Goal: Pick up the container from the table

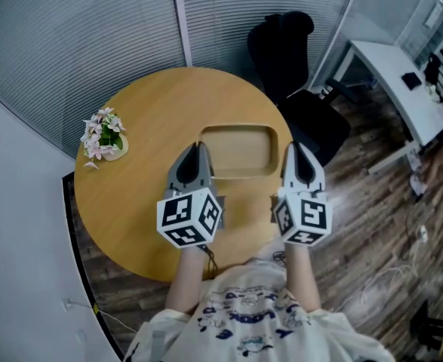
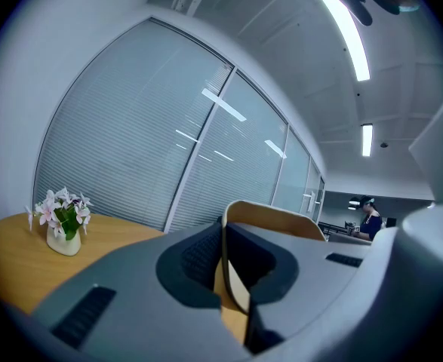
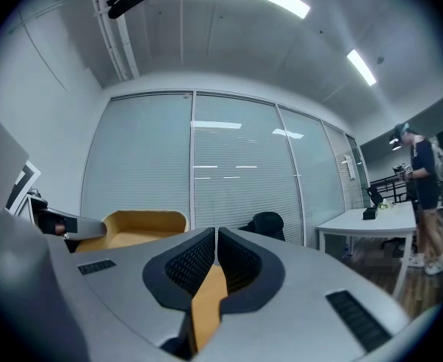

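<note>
In the middle of the head view is a round wooden table [image 1: 138, 119], and the tan container [image 1: 236, 130] is at its centre. The left gripper [image 1: 198, 148] is at the container's left edge, with its jaws closed on the thin rim. The right gripper [image 1: 295, 146] is just beside the right edge, its jaws pressed together and holding nothing. At the table's left side stands a small pot of flowers [image 1: 104, 136].

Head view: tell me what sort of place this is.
Most likely an office meeting room: blind-covered glass partitions along the back, a black office chair beside the round wooden table, and a white desk off to the right.
</note>
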### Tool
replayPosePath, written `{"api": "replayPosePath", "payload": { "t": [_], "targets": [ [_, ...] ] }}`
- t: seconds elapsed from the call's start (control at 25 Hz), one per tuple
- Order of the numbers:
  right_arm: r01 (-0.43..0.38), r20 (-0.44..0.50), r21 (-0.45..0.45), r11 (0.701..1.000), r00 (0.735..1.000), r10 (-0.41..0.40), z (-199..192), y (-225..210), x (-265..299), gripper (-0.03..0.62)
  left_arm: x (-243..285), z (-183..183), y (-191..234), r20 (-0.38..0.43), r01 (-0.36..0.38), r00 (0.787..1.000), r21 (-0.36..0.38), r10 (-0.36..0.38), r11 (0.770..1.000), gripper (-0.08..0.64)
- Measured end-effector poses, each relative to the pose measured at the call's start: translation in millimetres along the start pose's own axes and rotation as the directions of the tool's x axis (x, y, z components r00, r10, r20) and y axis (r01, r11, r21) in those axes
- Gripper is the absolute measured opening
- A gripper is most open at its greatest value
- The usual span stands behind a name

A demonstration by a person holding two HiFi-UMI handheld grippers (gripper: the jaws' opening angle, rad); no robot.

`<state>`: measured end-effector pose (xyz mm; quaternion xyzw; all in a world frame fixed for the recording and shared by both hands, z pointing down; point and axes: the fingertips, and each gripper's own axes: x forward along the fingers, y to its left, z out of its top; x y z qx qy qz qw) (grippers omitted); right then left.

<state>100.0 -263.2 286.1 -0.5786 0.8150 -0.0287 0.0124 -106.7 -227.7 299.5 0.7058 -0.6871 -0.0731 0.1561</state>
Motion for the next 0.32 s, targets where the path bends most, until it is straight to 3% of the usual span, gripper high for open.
{"api": "replayPosePath", "payload": {
  "t": [0.32],
  "targets": [
    [-0.005,-0.002,-0.003,1.0,1.0,0.005,0.2,-1.5,-0.7,0.015,0.4,0.1,-1.7,0.001,-0.003,1.0,-0.004,0.003,1.0,0.018]
  ]
}}
